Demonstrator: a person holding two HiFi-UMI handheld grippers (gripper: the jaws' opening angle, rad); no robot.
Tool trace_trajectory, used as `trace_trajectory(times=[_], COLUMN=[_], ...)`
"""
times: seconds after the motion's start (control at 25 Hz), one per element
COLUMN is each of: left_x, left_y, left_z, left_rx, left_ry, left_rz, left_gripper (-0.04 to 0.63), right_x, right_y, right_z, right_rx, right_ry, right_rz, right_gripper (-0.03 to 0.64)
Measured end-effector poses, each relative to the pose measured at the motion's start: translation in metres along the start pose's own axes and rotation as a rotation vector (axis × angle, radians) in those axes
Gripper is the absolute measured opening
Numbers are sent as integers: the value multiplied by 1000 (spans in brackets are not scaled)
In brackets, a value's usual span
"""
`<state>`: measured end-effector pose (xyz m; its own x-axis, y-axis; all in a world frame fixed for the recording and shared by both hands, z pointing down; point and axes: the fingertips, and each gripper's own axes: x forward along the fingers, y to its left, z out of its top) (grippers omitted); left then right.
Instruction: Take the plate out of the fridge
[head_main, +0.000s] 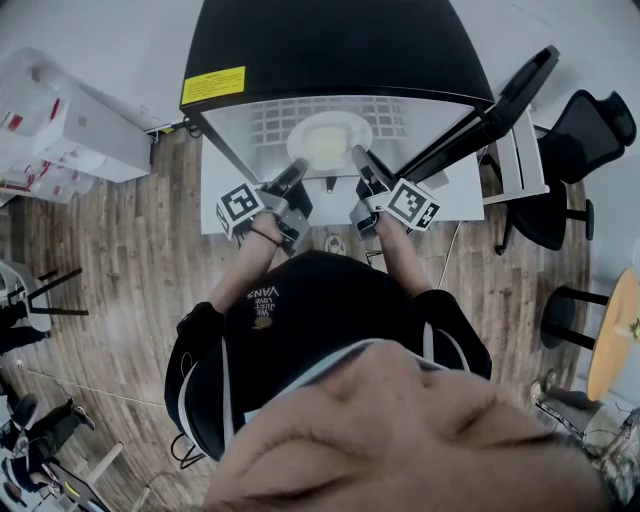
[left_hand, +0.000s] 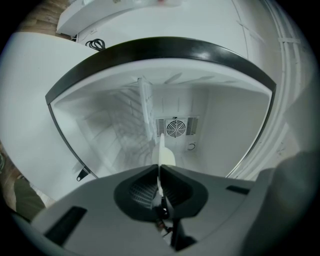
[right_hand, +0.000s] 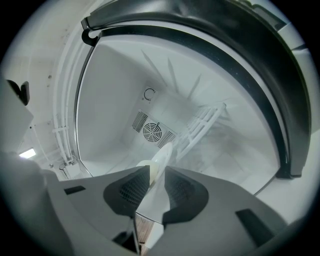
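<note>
Left gripper (left_hand: 159, 169): jaws pinched tight on the thin rim of the white plate (left_hand: 165, 156). Right gripper (right_hand: 156, 172): jaws clamped on the opposite rim, plate edge filling the gap. Plate inside the open black fridge (head_main: 330, 40), over the wire shelf (head_main: 262, 122); door (head_main: 505, 95) swung right

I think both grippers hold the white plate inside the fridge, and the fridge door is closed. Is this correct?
Not quite: the fridge door stands open, as the head view shows. The rest holds: the left gripper and the right gripper both hold the white plate inside the fridge.
</note>
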<state>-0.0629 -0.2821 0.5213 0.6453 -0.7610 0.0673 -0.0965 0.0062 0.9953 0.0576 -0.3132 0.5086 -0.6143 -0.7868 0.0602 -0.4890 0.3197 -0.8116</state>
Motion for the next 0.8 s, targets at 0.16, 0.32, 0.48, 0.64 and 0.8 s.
trace_trajectory(times=[0.16,0.32,0.48,0.64,0.8], left_x=[-4,-9,-16,-23,-31], left_y=[-2,-3,-5,-7,-6], left_z=[-2,-3,-4,-7,-12], left_rx=[0,7,21,25,24], left_ry=[5,11,20,35,52], left_rz=[-4,-10,-15,-22,-22], left_gripper=[29,29,29,29,29], right_x=[-3,-6,-10,-17,-25], right_y=[4,8,13,18,23], right_z=[-3,-6,-10,-16,-22], right_rx=[-2,-2,-5,-8,-10], right_ry=[-5,-10,-19,-31,-42], right_rz=[-2,-2,-2,-5,-13], right_gripper=[100,100,100,100,100])
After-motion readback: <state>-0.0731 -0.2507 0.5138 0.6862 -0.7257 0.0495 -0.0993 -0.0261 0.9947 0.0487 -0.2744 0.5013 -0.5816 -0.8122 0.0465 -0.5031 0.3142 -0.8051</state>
